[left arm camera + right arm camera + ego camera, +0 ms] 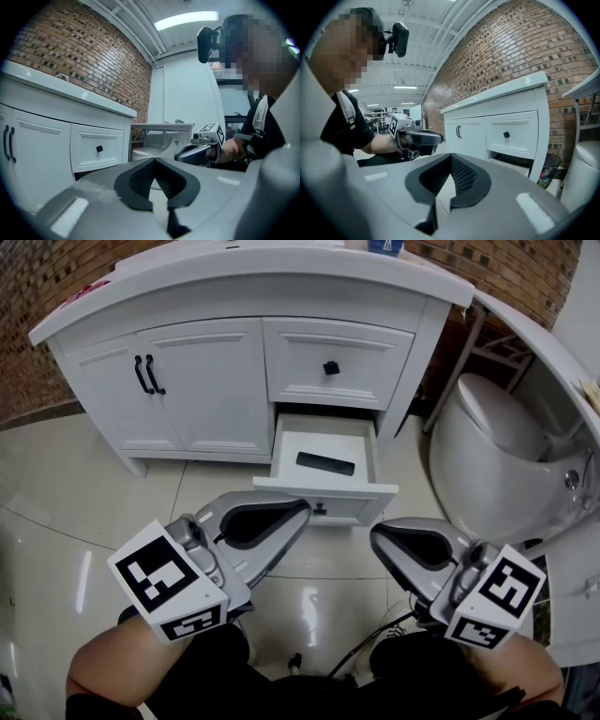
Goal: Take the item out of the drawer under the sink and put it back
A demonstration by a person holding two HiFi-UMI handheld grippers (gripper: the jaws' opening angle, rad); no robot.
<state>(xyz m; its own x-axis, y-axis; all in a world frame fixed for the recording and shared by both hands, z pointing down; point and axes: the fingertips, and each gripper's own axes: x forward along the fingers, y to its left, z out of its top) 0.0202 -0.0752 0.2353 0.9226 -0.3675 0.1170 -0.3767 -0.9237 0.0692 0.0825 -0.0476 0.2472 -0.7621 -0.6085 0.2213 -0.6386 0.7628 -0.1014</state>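
White vanity, brick wall behind; toilet to its right. Lower drawer under the sink: pulled open. Item: flat, black, oblong, lying alone on the drawer bottom, about centre. Left gripper: jaws closed together, nothing between them, tip just before the drawer's front panel, short of the item. Right gripper: jaws closed together, empty, lower and to the right of the drawer front, farther from the item. Neither touches the item.
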